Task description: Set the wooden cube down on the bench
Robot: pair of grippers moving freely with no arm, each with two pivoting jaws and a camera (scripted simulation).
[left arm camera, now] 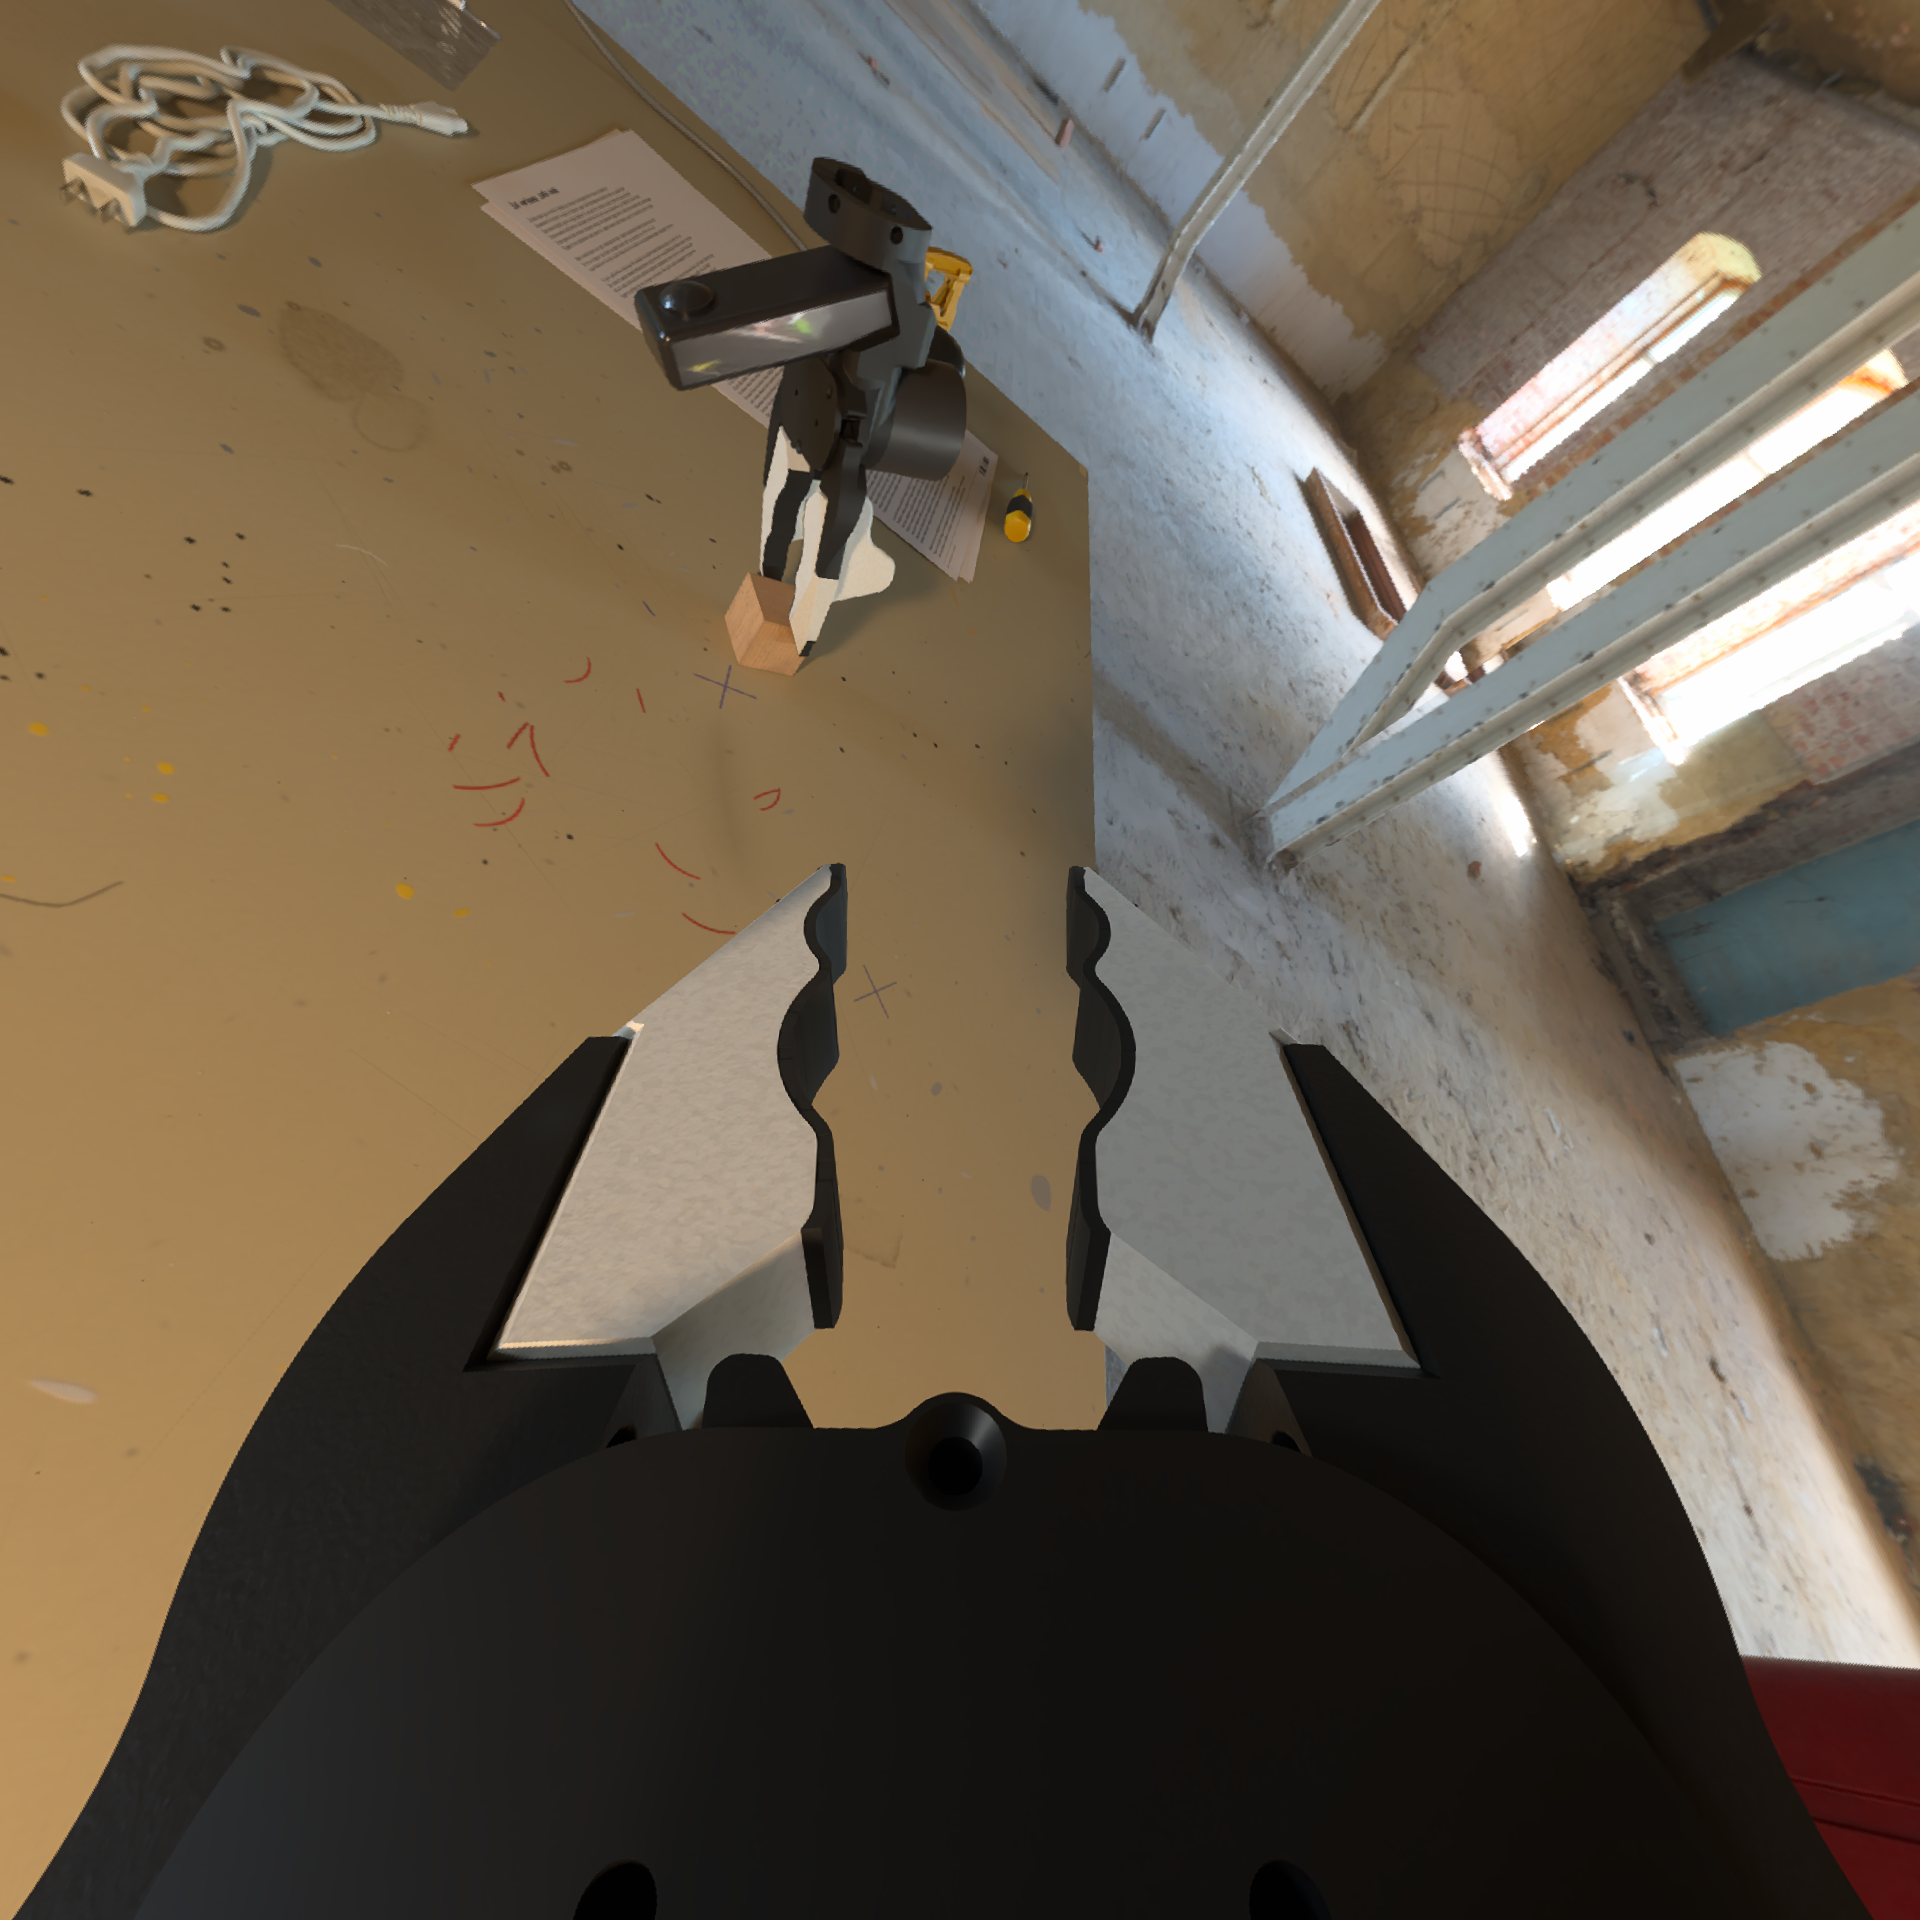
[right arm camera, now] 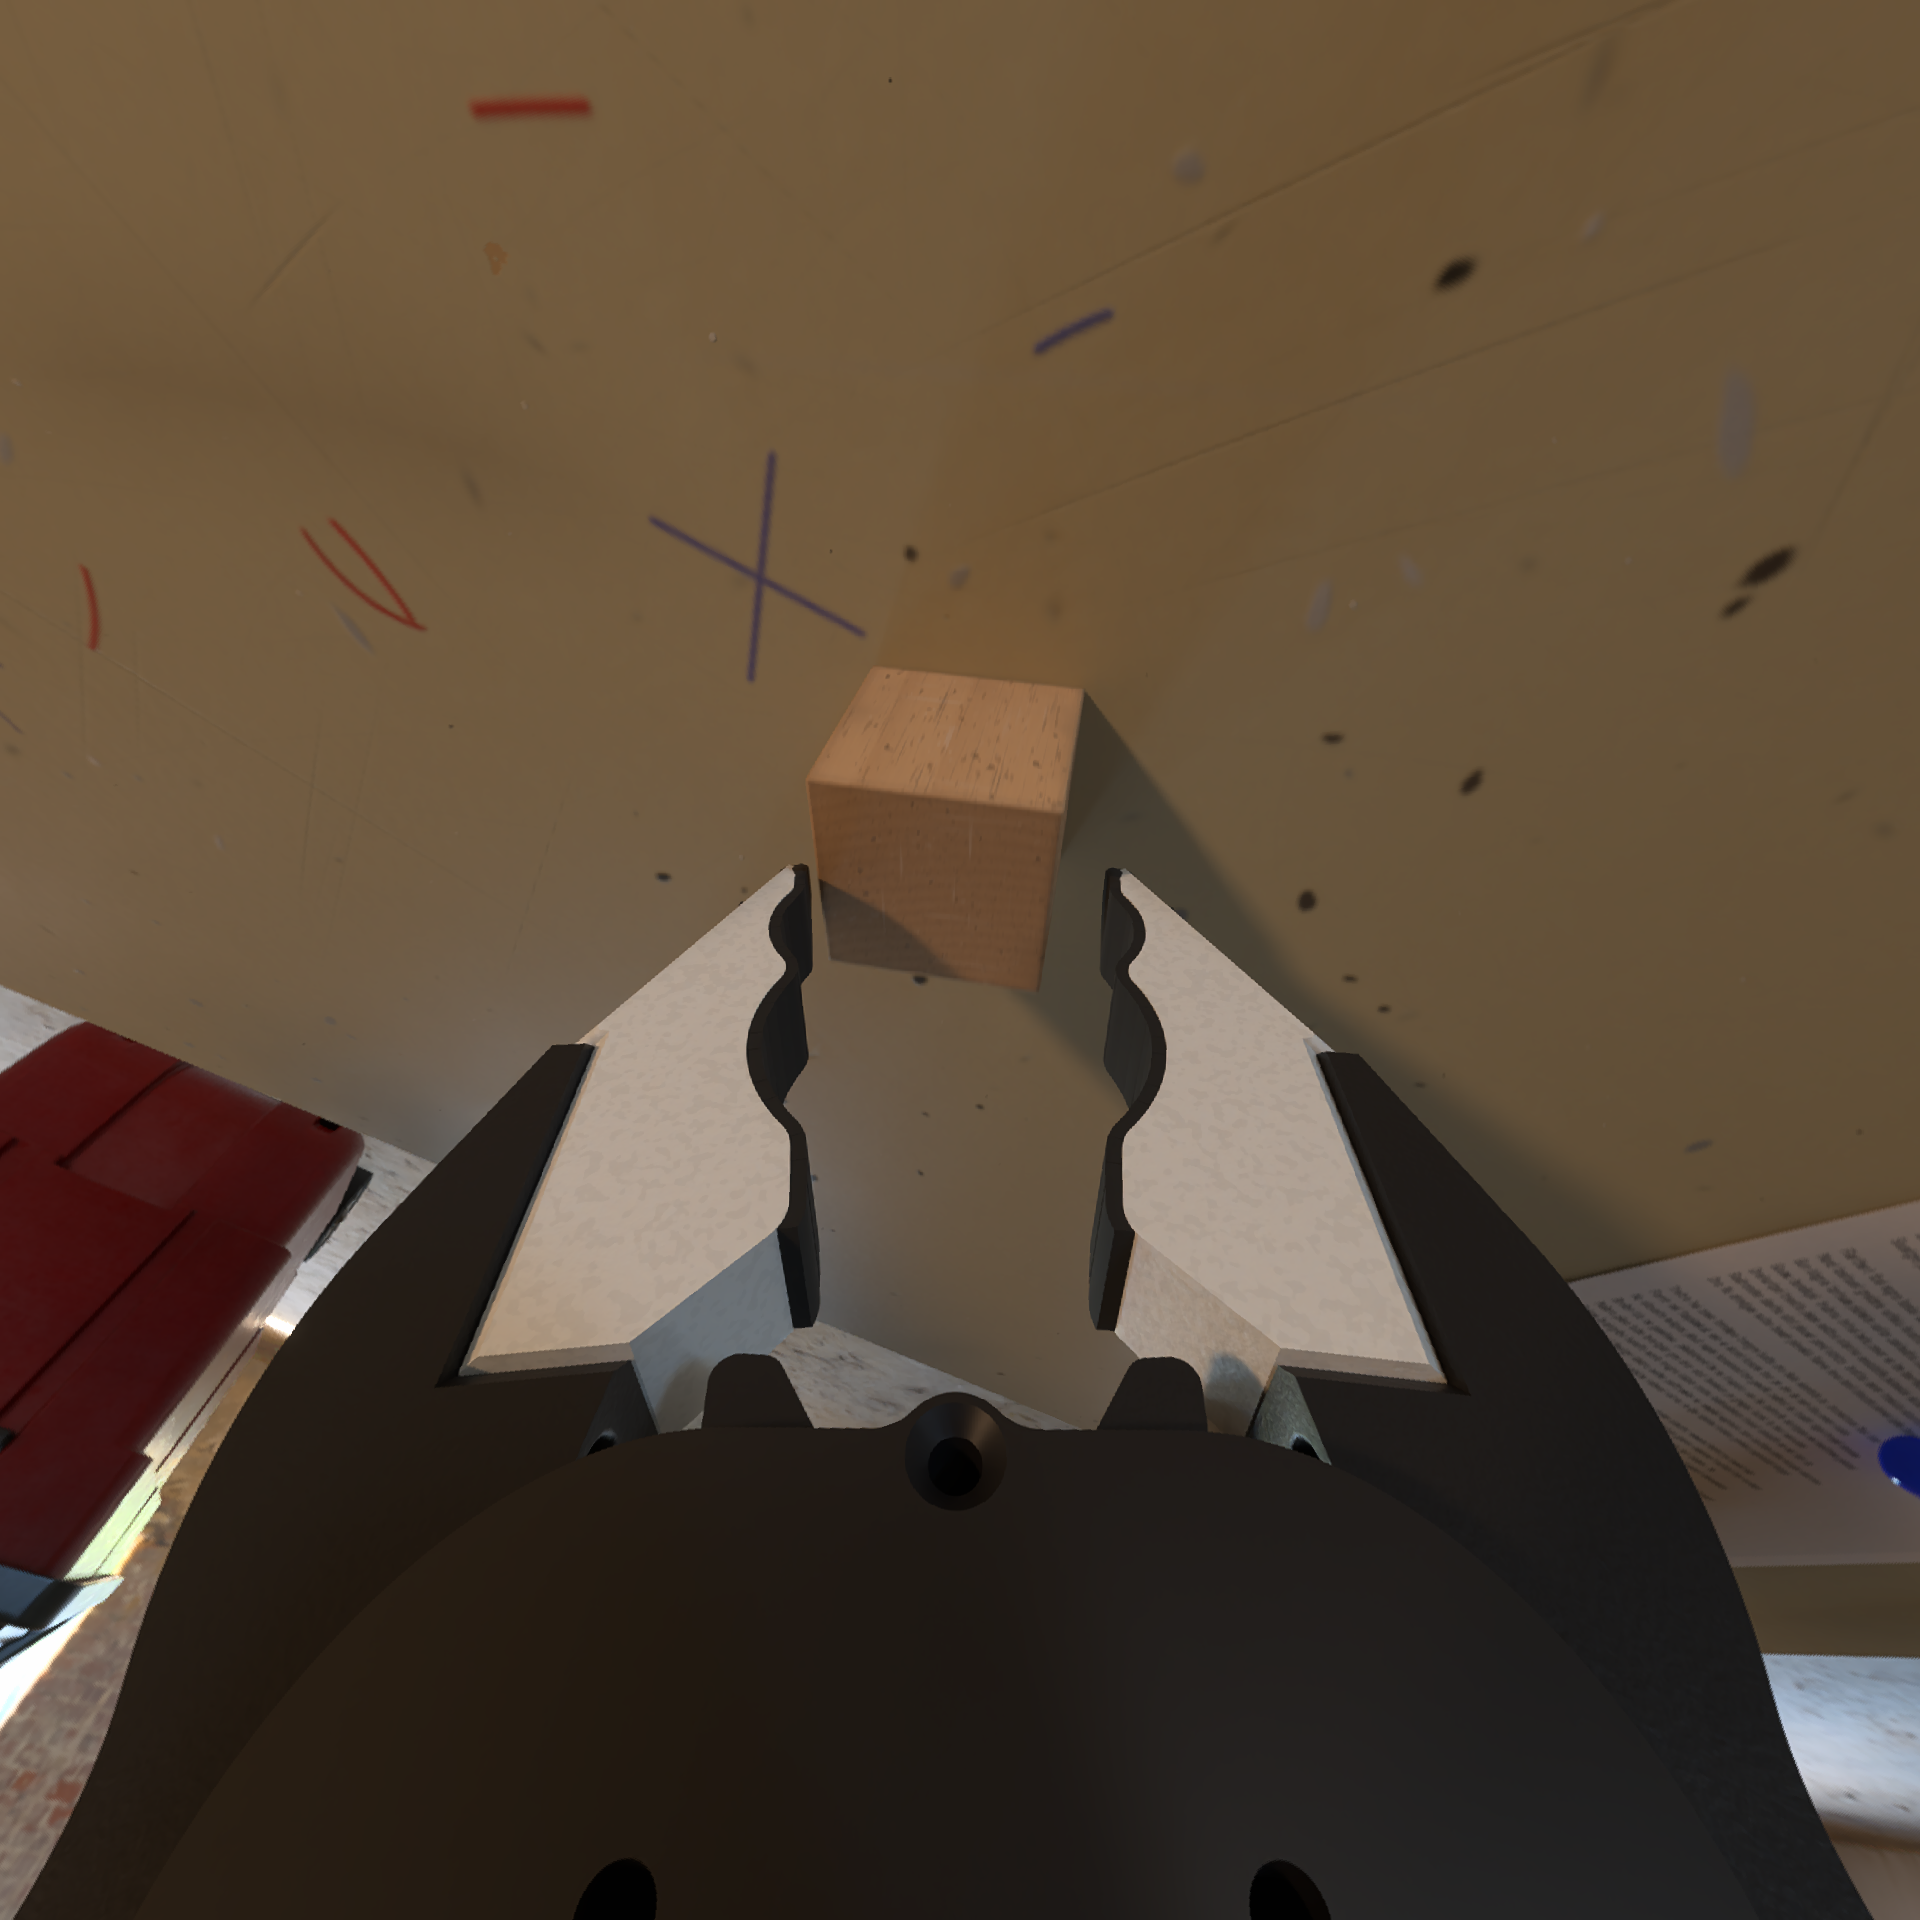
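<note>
- the wooden cube [right arm camera: 948,831] rests on the bench [right arm camera: 1351,520], just ahead of the right gripper [right arm camera: 954,883], whose jaws are spread and hold nothing.
- the left gripper [left arm camera: 956,883] is parted too, empty, well apart from the cube.
- printed sheets [left arm camera: 623,229] lie near; their writing is too small to read.

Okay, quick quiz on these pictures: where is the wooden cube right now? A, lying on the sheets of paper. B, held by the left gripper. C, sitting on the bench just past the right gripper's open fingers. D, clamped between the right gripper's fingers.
C: the wooden cube rests on the bench and casts a shadow there, just beyond the tips of the open right gripper, whose fingers do not clamp it.
</note>
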